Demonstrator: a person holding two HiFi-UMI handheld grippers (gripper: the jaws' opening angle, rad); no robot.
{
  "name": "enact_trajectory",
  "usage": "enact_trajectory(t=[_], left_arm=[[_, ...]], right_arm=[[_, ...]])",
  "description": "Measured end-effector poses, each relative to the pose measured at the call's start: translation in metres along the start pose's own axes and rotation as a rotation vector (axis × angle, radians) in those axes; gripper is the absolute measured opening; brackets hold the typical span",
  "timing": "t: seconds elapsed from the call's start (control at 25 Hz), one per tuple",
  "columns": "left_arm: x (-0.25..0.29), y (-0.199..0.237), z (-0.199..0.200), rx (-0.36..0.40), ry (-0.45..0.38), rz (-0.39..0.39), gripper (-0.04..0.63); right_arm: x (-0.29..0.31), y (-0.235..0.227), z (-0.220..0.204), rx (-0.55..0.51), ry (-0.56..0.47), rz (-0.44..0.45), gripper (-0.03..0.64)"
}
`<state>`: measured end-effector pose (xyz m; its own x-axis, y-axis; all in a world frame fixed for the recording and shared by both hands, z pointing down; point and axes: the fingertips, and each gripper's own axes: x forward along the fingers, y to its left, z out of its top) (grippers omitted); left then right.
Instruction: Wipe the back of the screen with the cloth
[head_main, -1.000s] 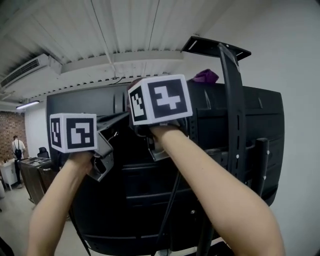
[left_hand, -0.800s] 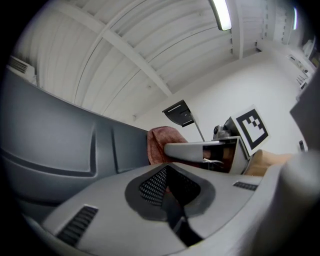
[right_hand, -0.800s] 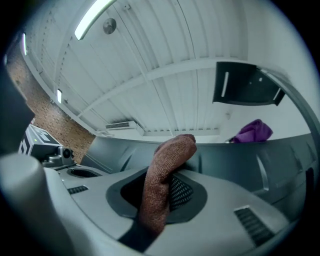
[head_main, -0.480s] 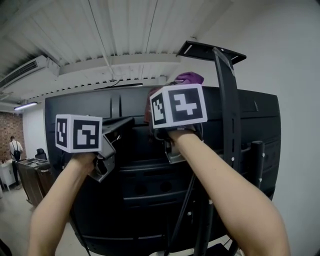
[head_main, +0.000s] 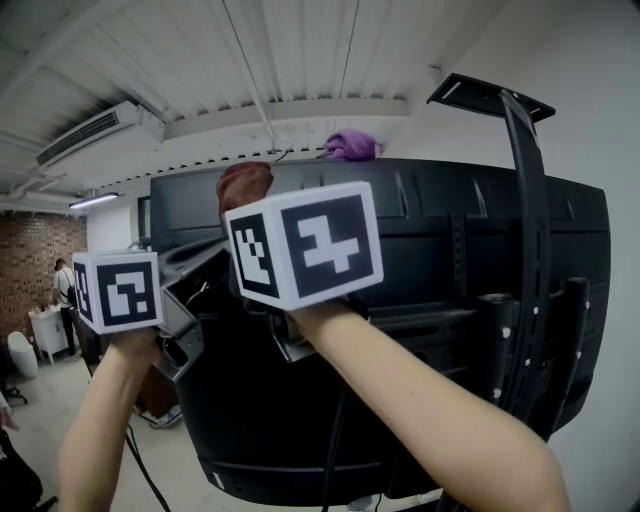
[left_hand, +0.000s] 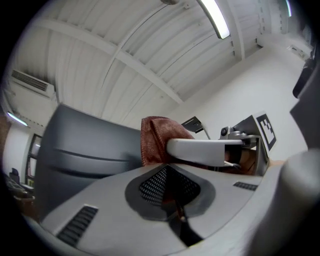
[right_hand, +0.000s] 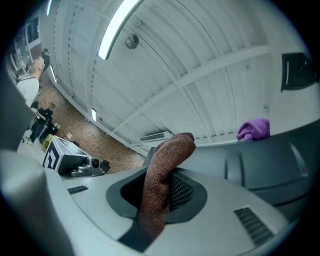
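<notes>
**Brown cloth up at screen's top edge, clamped in right gripper**

Found brown cloth (head_main: 245, 185) pinched tight between fingers of right gripper (right_hand: 148, 222), lower end swallowed in the seam, free end sticking up and curling over. Sits at top edge of the screen (head_main: 430, 260) back, toward the corner on head view's left. Can't confirm cloth-to-panel contact: blocked by the marker cube in head view, off-angle in both gripper views. Marked left gripper (left_hand: 177, 215) as fingers together, nothing clamped; hangs just beside the right one, in front of the screen's edge on that same side. Can't see the screen's bottom edge whole, cut off by forearms and frame. Noted purple cloth (head_main: 350, 145) lying on the top edge further along, apart from the brown one. Logged black mount post (head_main: 525, 230) running down the back near the opposite edge, foot out of frame. Spotted a person (head_main: 65, 285) at far left, too small for detail.
</notes>
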<state>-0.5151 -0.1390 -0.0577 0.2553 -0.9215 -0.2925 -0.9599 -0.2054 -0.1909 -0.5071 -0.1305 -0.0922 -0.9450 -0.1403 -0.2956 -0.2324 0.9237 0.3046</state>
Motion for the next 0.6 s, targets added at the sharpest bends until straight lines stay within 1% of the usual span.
enact_trajectory(t=[0.12, 0.24, 0.36, 0.48, 0.6], left_arm=[[-0.043, 0.036, -0.013, -0.009, 0.027, 0.089, 0.011], [-0.083, 0.067, -0.030, -0.029, 0.062, 0.170, 0.011], [-0.113, 0.091, -0.045, -0.054, 0.103, 0.237, 0.011], [-0.125, 0.097, -0.053, -0.056, 0.133, 0.257, 0.011], [-0.120, 0.093, -0.058, -0.067, 0.141, 0.236, 0.011]], right_arm=[[0.035, 0.042, -0.017, 0.056, 0.001, 0.084, 0.069], [0.068, 0.084, -0.038, 0.046, 0.024, 0.148, 0.067], [0.094, 0.109, -0.052, 0.035, 0.052, 0.171, 0.067], [0.108, 0.119, -0.065, 0.028, 0.122, 0.175, 0.068], [0.114, 0.113, -0.075, 0.016, 0.193, 0.165, 0.069]])
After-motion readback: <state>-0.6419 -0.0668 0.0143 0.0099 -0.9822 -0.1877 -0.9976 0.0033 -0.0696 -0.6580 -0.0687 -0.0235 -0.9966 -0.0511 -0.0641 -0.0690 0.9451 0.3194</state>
